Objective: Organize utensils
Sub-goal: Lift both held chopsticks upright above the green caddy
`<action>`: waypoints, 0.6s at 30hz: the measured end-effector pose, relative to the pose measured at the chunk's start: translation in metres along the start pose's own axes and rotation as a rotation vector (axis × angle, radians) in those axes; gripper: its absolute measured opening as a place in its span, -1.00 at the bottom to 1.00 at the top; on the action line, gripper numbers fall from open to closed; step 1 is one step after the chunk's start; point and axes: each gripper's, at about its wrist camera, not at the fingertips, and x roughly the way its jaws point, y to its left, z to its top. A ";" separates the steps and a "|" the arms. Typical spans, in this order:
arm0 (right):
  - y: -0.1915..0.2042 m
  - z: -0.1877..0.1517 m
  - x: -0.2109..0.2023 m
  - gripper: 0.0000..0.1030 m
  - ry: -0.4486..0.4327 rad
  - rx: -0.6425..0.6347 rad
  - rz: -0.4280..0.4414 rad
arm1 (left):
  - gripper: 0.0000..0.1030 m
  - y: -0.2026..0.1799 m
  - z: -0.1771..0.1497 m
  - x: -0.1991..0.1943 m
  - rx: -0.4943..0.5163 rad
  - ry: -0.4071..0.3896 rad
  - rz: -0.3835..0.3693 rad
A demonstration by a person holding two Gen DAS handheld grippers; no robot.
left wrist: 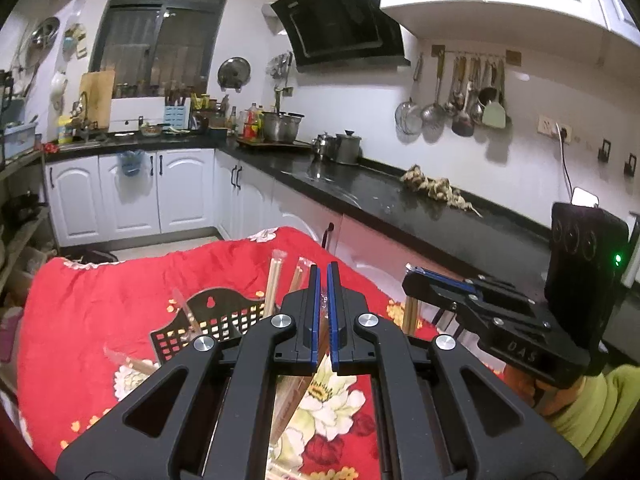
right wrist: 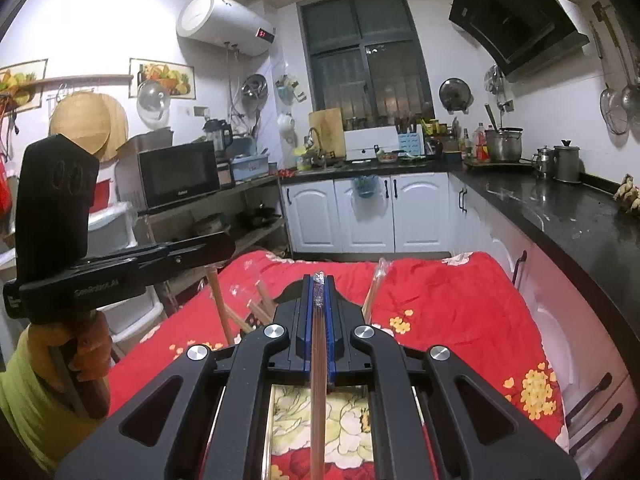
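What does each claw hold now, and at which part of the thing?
The right claw is shut on wrapped chopsticks, near their top end. The left claw is shut on a clear wrapper; which part cannot be told.

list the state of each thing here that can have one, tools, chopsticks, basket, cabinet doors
left tool: shut on a clear chopstick wrapper
right tool: shut on wrapped chopsticks, running back under the camera
black basket: upright on the red cloth, wrapped chopsticks standing tilted in it
cabinet doors: closed
range hood: cannot tell if running
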 end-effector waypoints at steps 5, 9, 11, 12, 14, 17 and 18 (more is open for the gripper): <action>0.000 0.014 0.005 -0.90 -0.048 -0.014 -0.024 | -0.97 0.004 0.011 0.007 -0.017 -0.024 0.007; -0.002 0.030 0.011 -0.90 -0.090 -0.021 -0.035 | -0.97 0.007 0.025 0.009 -0.019 -0.055 0.027; -0.002 0.040 0.015 -0.90 -0.120 -0.030 -0.037 | -0.97 0.008 0.033 0.011 -0.015 -0.073 0.040; -0.003 0.044 0.015 -0.90 -0.130 -0.032 -0.041 | -0.97 0.009 0.036 0.011 -0.013 -0.081 0.046; -0.003 0.054 0.019 -0.90 -0.160 -0.038 -0.049 | -0.97 0.010 0.043 0.011 -0.015 -0.097 0.054; -0.004 0.065 0.024 -0.90 -0.197 -0.050 -0.057 | -0.97 0.015 0.051 0.012 -0.017 -0.110 0.060; -0.004 0.069 0.025 -0.90 -0.206 -0.051 -0.060 | -0.97 0.017 0.055 0.013 -0.021 -0.116 0.065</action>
